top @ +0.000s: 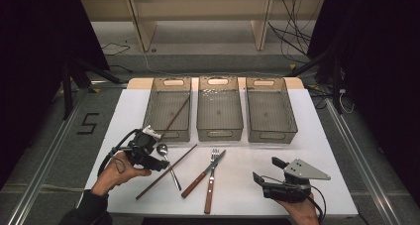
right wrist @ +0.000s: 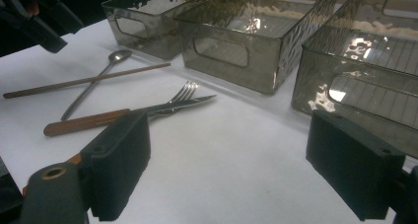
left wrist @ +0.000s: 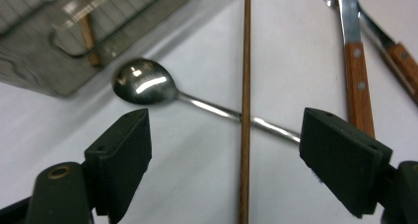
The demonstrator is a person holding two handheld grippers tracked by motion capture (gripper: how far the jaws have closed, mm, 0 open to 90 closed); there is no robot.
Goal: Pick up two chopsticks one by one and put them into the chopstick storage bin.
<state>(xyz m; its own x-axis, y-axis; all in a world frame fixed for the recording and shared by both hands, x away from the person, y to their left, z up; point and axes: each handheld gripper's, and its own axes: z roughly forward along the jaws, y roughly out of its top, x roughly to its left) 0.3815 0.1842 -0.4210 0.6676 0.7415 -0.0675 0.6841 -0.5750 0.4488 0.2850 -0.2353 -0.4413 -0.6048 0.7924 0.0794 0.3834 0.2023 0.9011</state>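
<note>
Here, the left tool (top: 161,161), jaws wide apart, hovers over a chopstick (left wrist: 245,105) lying across a spoon (left wrist: 145,82) on the counter (top: 317,150), its long axis running straight between the jaws; the right tool (top: 265,173) waits open, well apart

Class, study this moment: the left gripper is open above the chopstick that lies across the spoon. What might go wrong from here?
1. The chopstick crosses the spoon handle between the left gripper jaws, so closing may pinch both.
2. Lifting the chopstick might nudge the spoon toward the knife and fork nearby.
</note>
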